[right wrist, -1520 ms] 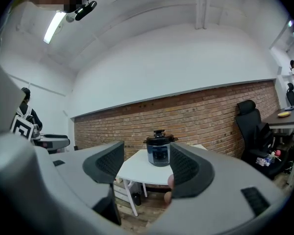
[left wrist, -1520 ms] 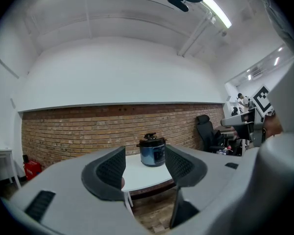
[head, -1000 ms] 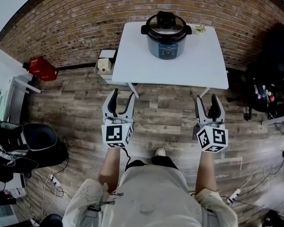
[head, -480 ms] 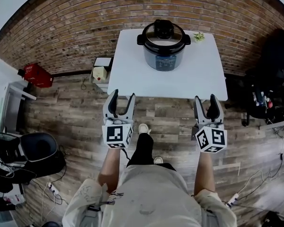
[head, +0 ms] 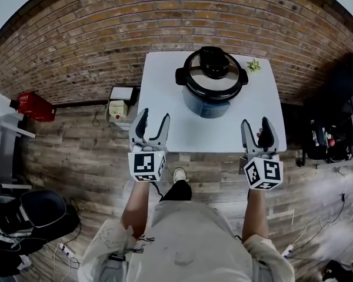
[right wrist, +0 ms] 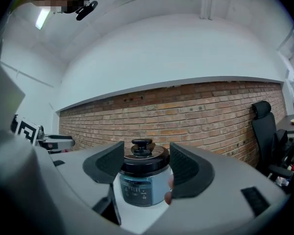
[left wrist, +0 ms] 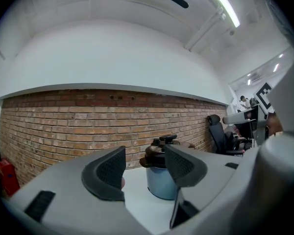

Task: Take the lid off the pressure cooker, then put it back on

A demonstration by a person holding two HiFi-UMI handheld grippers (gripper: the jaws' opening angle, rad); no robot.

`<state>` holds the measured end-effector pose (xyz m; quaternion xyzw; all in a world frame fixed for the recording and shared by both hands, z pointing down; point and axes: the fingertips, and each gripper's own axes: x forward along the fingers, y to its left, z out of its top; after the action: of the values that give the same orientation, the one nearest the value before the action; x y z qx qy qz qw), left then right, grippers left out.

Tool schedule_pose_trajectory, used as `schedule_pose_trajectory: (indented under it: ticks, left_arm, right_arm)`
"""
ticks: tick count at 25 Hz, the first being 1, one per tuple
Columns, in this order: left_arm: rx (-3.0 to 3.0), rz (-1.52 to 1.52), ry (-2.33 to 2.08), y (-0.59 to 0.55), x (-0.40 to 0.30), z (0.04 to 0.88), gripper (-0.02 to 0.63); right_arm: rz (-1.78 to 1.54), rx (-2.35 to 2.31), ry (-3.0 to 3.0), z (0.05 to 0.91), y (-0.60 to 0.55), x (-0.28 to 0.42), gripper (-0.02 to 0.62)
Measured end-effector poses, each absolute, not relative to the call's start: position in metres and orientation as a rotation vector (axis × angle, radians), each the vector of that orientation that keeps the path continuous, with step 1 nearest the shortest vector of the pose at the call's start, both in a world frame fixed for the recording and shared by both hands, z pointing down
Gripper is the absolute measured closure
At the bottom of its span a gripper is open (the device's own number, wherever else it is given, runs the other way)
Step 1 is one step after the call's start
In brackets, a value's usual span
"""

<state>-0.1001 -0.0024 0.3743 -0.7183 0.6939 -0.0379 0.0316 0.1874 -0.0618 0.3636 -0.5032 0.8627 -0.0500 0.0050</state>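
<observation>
Head view: the cooker (head: 210,100) stands on the table (head: 165,98) with its lid (head: 213,75) on. Left gripper (head: 153,118) and right gripper (head: 257,124) hover at the table's near edge, jaws apart, holding nothing. A small green thing (head: 253,66), perhaps a plant, lies near the cooker.

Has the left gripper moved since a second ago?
Yes. The left gripper has advanced toward the white table: earlier short of its near edge, over the floor, its fingers now overlap that edge.
</observation>
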Motion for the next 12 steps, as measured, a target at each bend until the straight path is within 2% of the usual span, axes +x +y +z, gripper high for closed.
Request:
schedule_pose_trajectory:
  ticks: [12]
  left_arm:
    - [-2.282,-0.067,2.066,-0.098,-0.164,0.373,0.341]
  right_arm:
    - [-0.098,-1.635,2.674,0.353,-0.144,0.120,0.291]
